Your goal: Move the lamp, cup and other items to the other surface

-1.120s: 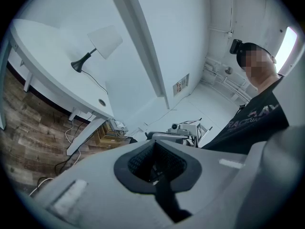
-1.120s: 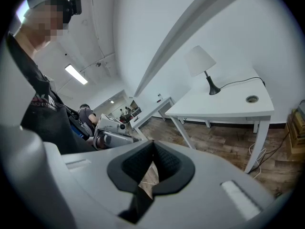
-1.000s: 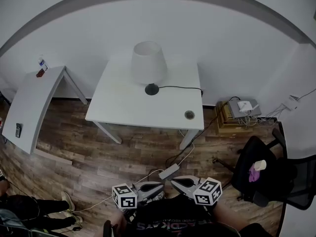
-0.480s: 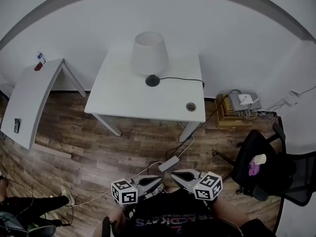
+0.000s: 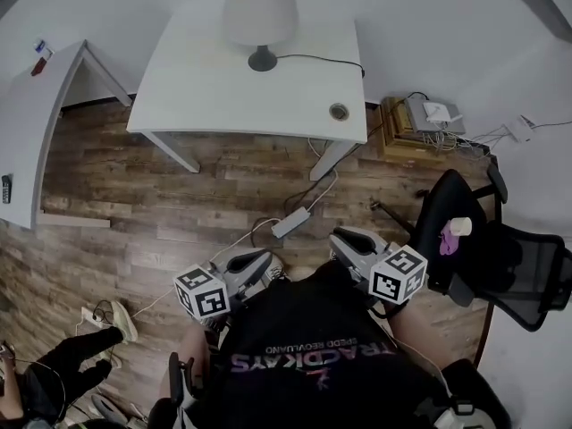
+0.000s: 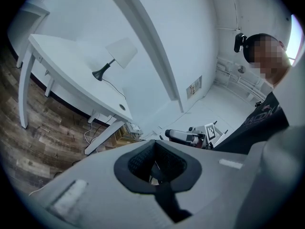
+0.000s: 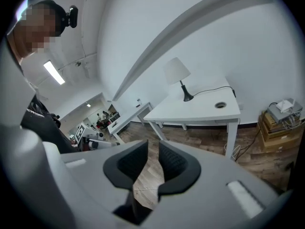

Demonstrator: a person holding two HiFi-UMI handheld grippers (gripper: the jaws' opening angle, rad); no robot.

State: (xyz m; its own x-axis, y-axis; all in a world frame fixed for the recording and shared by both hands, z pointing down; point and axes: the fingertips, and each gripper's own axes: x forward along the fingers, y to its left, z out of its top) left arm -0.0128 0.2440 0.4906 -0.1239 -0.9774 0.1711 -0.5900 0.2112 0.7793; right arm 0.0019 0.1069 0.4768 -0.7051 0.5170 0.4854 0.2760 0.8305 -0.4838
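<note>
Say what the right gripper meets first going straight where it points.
Probably the wooden floor, short of the white table; depth is unclear. On the right gripper the jaws have just been opening, nothing between them.

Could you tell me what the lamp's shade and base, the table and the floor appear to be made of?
Lamp shade: probably fabric or paper, matte off-white, no glare.
Lamp base: dark, likely metal or plastic; too small to tell.
Table: smooth white, probably painted or laminated board, even and grainless.
Floor: wood or wood-look laminate, with plank seams and brown grain.
</note>
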